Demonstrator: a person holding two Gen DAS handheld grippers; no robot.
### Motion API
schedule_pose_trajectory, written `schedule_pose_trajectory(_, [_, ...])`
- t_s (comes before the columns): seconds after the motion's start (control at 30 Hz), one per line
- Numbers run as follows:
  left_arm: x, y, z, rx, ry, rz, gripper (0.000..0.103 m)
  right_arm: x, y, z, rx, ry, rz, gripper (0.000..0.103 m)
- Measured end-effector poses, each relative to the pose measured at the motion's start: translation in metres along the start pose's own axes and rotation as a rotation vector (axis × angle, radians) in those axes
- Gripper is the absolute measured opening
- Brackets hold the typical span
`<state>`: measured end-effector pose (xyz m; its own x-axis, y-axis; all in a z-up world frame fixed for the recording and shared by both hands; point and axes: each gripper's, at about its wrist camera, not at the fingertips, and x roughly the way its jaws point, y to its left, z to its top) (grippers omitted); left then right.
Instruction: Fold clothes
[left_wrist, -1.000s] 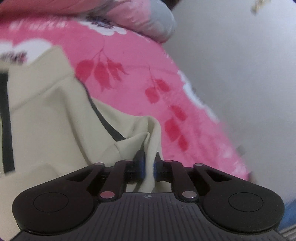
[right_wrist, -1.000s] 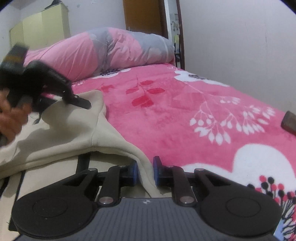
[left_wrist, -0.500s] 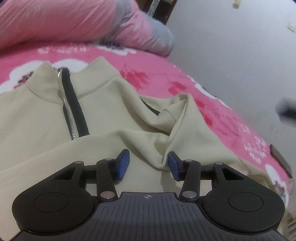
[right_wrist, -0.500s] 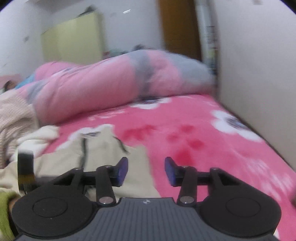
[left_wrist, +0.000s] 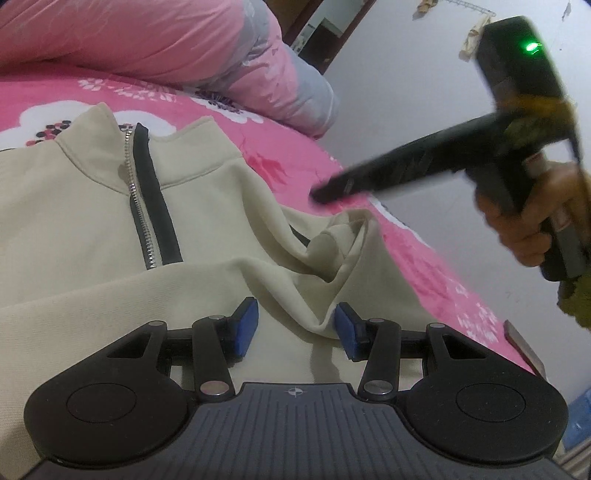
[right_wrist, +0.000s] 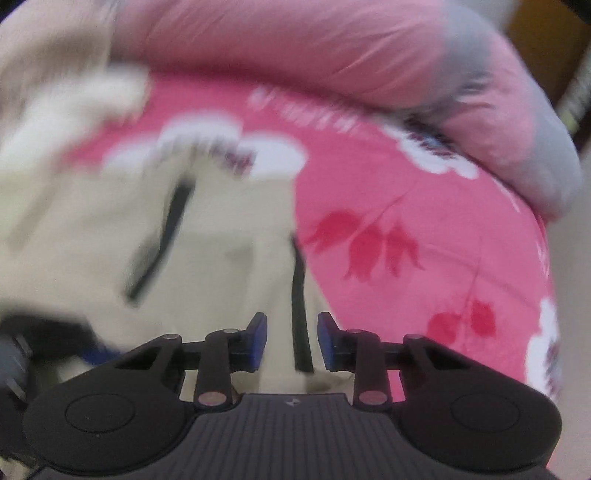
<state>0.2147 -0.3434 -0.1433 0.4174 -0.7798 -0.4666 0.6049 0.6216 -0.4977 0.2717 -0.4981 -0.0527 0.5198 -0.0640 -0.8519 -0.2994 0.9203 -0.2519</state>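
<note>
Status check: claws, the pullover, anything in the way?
Left claw open, empty. Right claw closing above cloth, nothing pinched. Beige zip-neck fleece pullover flat on pink floral blanket, sleeve bunched. Nothing blocking.

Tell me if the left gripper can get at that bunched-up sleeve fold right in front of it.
Probably yes. The left gripper is open, and the bunched fold of the beige zip-neck top lies just ahead, with its lower edge already running between the fingers. The right gripper hovers beyond, not in the way.
</note>
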Motion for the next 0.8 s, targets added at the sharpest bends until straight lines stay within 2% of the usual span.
schedule_pose_trajectory(0.1, [-0.001,0.002,0.000,-0.007,-0.005,-0.010,0.046,0.033,0.007,-0.008,-0.034,0.125,-0.013,0.030])
schedule_pose_trajectory(0.17, [-0.001,0.003,-0.001,-0.009,-0.006,-0.013,0.046,0.042,0.010,-0.016,-0.031,0.172,-0.001,0.029])
schedule_pose_trajectory(0.37, [-0.001,0.004,0.000,-0.006,-0.008,-0.012,0.046,0.051,-0.003,-0.017,0.091,0.178,-0.001,0.029])
schedule_pose_trajectory(0.43, [-0.001,0.005,0.001,-0.011,-0.011,-0.017,0.046,0.052,0.001,-0.017,0.075,0.154,-0.033,0.030])
schedule_pose_trajectory(0.57, [-0.001,0.009,0.002,-0.031,-0.017,-0.037,0.047,0.052,0.012,-0.017,0.072,0.106,-0.123,0.005])
schedule_pose_trajectory(0.7, [-0.002,0.010,0.001,-0.033,-0.021,-0.039,0.047,0.041,0.022,-0.017,0.018,0.034,-0.285,0.003])
schedule_pose_trajectory(0.8, [-0.001,0.011,0.002,-0.037,-0.024,-0.040,0.047,0.040,0.012,-0.013,0.042,-0.027,-0.366,0.003])
